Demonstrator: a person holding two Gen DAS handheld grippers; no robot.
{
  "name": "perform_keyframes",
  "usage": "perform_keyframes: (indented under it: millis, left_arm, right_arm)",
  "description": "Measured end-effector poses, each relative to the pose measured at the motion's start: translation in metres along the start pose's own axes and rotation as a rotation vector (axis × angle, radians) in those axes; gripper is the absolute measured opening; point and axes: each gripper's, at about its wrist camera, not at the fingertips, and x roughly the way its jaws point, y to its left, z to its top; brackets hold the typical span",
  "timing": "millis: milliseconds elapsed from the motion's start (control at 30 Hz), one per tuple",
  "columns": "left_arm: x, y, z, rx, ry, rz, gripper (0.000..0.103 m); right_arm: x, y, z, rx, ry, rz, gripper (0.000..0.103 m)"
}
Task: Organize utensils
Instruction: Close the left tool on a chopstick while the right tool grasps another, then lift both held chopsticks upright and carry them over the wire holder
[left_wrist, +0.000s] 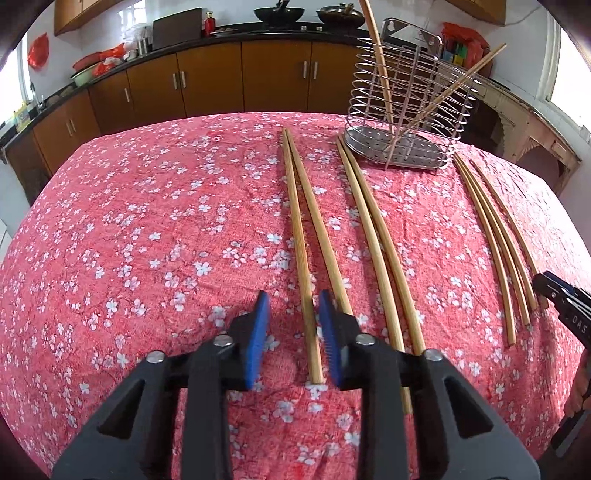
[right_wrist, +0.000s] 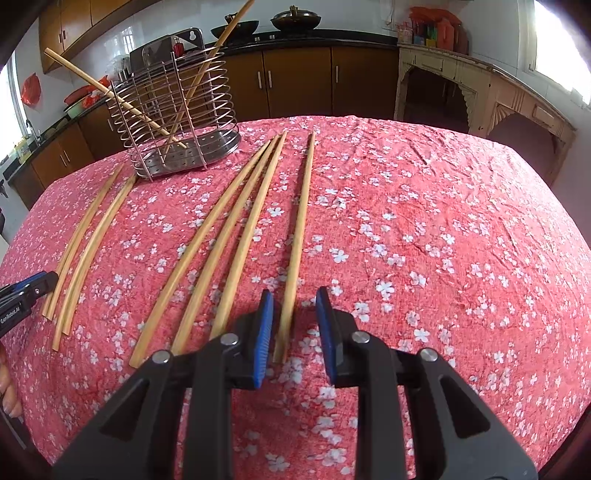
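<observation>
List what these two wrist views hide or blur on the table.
- Left wrist view: near end of the second chopstick from the left, behind the left gripper's finger.
- Left wrist view: right gripper, mostly cut off by the right edge.
- Right wrist view: near end of the rightmost chopstick, blurred.
- Left wrist view: top of the leaning chopstick in the holder, past the top edge.

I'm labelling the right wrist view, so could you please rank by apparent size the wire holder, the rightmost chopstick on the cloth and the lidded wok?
1. wire holder: largest.
2. rightmost chopstick: about as long, far thinner.
3. lidded wok: smallest, but far off, so only apparently.
</observation>
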Motion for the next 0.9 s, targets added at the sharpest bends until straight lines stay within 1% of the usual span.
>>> perform_keyframes:
  millis: [67,133,167,200,333,500,600,667,800,900]
  left_arm:
    - [0.002,0.000,0.002,-0.010,-0.003,0.014,0.016]
    - [0.002,0.002,0.003,-0.016,-0.006,0.026,0.007]
    - [0.003,0.004,0.004,-0.018,-0.007,0.033,0.007]
    - [0.004,0.006,0.005,-0.026,-0.008,0.032,0.007]
    - [0.007,0.021,0.011,-0.047,0.000,0.052,0.007]
    - [0.010,0.044,0.015,-0.047,-0.008,0.060,0.007]
    - [0.009,0.053,0.013,-0.056,-0.027,0.043,0.008]
    - [0.010,0.055,0.013,-0.063,-0.027,0.035,0.008]
    - [0.012,0.052,0.015,-0.043,-0.024,0.057,0.009]
    - [0.013,0.050,0.015,-0.031,-0.023,0.069,0.010]
  right_arm:
    - [0.001,-0.001,0.001,0.001,0.000,-0.001,0.025]
    - [0.001,-0.002,0.002,0.004,-0.001,-0.006,0.018]
    - [0.002,-0.003,0.003,0.011,-0.001,-0.006,0.011]
    - [0.002,-0.006,0.003,0.019,-0.002,-0.001,0.009]
    - [0.004,-0.016,0.006,0.041,-0.004,0.011,0.008]
    - [0.008,-0.039,0.013,0.091,-0.011,-0.031,0.008]
    - [0.010,-0.055,0.018,0.124,-0.015,-0.066,0.008]
    - [0.011,-0.061,0.019,0.132,-0.016,-0.064,0.008]
    - [0.012,-0.059,0.020,0.116,-0.013,-0.084,0.008]
    - [0.013,-0.057,0.020,0.120,-0.014,-0.080,0.008]
